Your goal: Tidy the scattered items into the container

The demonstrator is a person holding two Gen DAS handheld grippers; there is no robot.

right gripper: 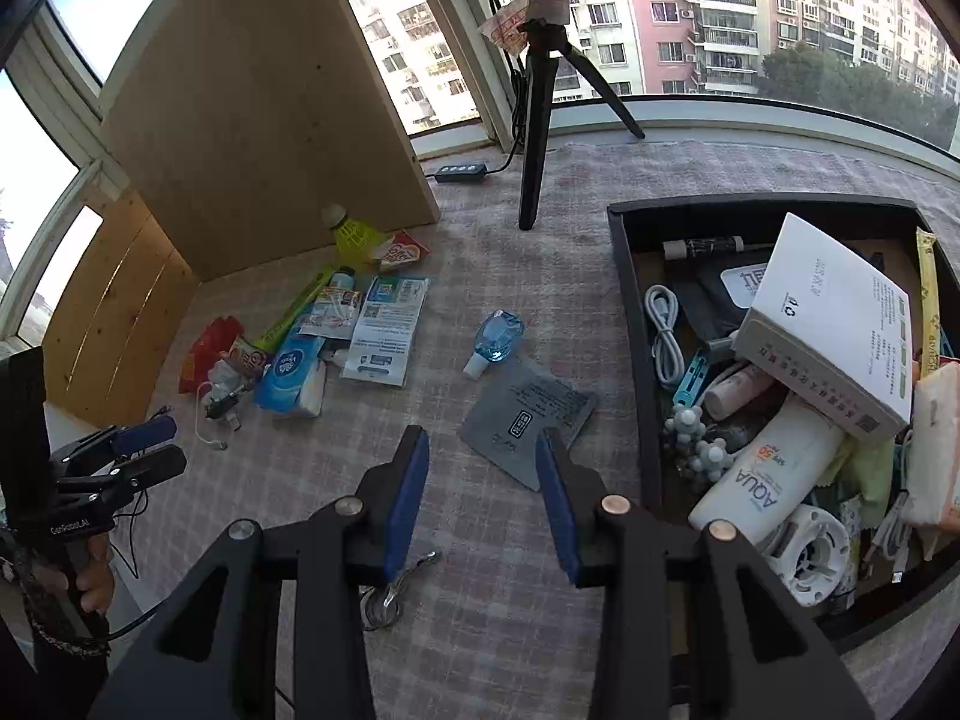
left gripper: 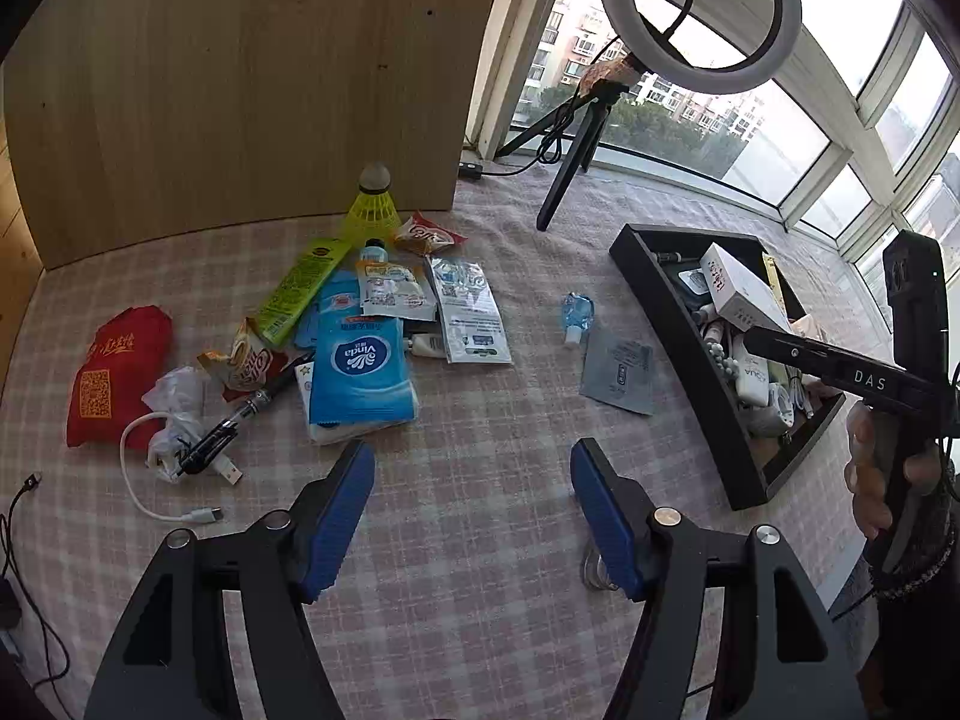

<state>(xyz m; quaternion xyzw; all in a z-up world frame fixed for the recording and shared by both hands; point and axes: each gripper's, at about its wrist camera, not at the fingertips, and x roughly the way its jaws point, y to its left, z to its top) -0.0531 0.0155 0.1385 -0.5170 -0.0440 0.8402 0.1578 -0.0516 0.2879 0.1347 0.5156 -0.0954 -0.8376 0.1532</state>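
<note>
Both tongs, left [left gripper: 472, 468] and right [right gripper: 483, 447], gape above perhaps a keyring [right gripper: 384, 597].

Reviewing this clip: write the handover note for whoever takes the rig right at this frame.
Left gripper: open, empty, above the cloth near the pile.
Right gripper: open, empty, fingers over the grey sachet.
Black tray, on the right: already holds the white box, sunscreen tube, a cable and more.
Left to tidy: grey sachet, small blue bottle, key ring, Vinda tissue pack, yellow shuttlecock, red bag, snack packets, pen, white cable.
</note>
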